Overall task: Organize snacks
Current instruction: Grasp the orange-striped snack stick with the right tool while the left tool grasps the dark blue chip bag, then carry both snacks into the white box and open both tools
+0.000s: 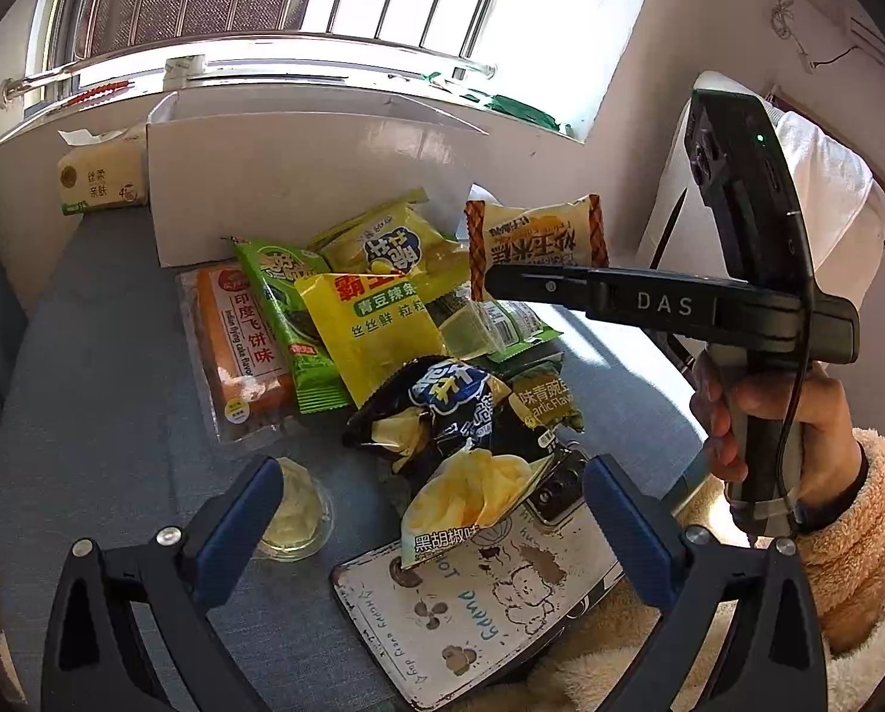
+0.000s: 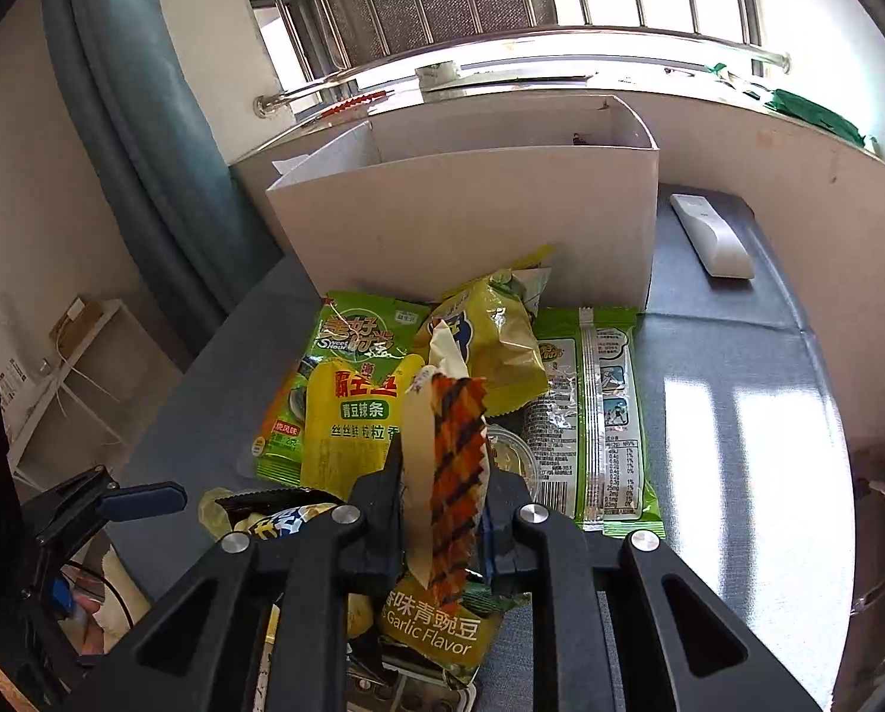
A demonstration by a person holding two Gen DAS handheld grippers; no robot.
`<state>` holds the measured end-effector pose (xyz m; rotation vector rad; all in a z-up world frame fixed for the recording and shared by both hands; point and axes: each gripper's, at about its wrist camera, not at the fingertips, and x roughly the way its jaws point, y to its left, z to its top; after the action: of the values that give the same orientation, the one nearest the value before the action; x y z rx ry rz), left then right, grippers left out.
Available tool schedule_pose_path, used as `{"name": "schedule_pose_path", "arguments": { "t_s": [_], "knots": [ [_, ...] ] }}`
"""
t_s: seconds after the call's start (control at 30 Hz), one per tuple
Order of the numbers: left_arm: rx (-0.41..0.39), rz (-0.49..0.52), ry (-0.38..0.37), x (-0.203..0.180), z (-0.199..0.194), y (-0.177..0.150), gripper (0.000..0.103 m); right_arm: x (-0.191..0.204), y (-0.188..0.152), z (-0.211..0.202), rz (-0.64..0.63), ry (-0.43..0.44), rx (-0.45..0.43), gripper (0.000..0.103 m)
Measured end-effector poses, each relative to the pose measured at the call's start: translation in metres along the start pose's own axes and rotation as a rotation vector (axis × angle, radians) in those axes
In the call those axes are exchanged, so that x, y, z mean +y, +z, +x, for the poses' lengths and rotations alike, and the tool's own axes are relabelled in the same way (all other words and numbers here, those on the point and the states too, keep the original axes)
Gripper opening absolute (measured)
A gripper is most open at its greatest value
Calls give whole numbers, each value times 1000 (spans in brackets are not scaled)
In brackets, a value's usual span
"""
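1. Worktop (image 2: pixel 739 415) in blue-grey cloth runs bare down the right half of the right wrist view, with only a white remote (image 2: pixel 712 237) lying at upper right near the window wall; its far edge meets the white sill, and on the left it drops off towards a blue curtain (image 2: pixel 122 118).
2. Snacks crowd the middle of both views, so the open room lies to the right of the pile in the right wrist view and along the left side in the left wrist view.
3. Right tool (image 2: pixel 442 510) has its fingers together, clamped on the crimped end of an orange-edged snack packet (image 2: pixel 451 463), which stands lifted above the pile; in the left wrist view the same packet (image 1: pixel 537 243) hangs at the tool's tip, centre right, just before the box.
4. Left tool (image 1: pixel 433 510) has its blue-padded fingers wide apart and holds nothing; between them lie a black-and-yellow chip bag (image 1: pixel 460 445) and a phone in a cartoon case (image 1: pixel 472 605).
5. White box (image 2: pixel 466 213) stands open-topped behind the pile, at upper centre; I cannot see its floor, so I cannot tell what is in it.
6. Pile holds a yellow spicy-strip pack (image 2: pixel 353 421), a green packet (image 2: pixel 597 415) and a garlic pea bag (image 2: pixel 436 629).
7. Tissue pack (image 1: pixel 101 178) sits left of the box.
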<state>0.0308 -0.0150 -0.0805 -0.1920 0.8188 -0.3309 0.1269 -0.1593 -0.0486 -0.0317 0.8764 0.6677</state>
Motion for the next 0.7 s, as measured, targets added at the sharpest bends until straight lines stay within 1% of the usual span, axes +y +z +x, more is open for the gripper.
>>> {"name": "schedule_pose_path", "arguments": {
  "t_s": [0.07,0.13,0.23,0.33,0.4,0.43,0.47,0.5,0.53,0.57,0.6,0.63,0.7],
  "knots": [
    [17,11,-19,-3,8,5,103,-4,2,-12,18,19,-28,20],
    [35,12,-6,-4,16,11,103,-8,3,-25,46,42,-55,20],
    [61,0,-39,-3,29,19,103,-13,-2,-44,76,52,-90,20],
    [109,13,0,-3,45,21,103,-18,-12,-59,100,60,-111,20],
    [137,13,-7,-2,54,20,102,-20,-21,-67,118,56,-120,20],
    [134,15,-20,-2,57,20,101,-22,-25,-70,125,62,-118,20],
    [138,8,-50,-1,61,21,96,-23,-29,-72,129,64,-116,20],
    [138,6,-58,-1,61,22,86,-24,-33,-73,136,63,-112,20],
    [136,21,-49,-3,61,22,76,-26,-35,-72,144,65,-106,20],
    [134,40,-42,-5,59,22,71,-27,-38,-73,152,70,-104,20],
    [121,50,-42,-5,55,22,52,-28,-40,-73,159,76,-104,20],
    [102,51,-39,-5,52,23,46,-29,-42,-72,162,79,-101,20],
    [88,50,-27,-2,45,24,46,-29,-42,-72,162,77,-102,20]
  ]
}}
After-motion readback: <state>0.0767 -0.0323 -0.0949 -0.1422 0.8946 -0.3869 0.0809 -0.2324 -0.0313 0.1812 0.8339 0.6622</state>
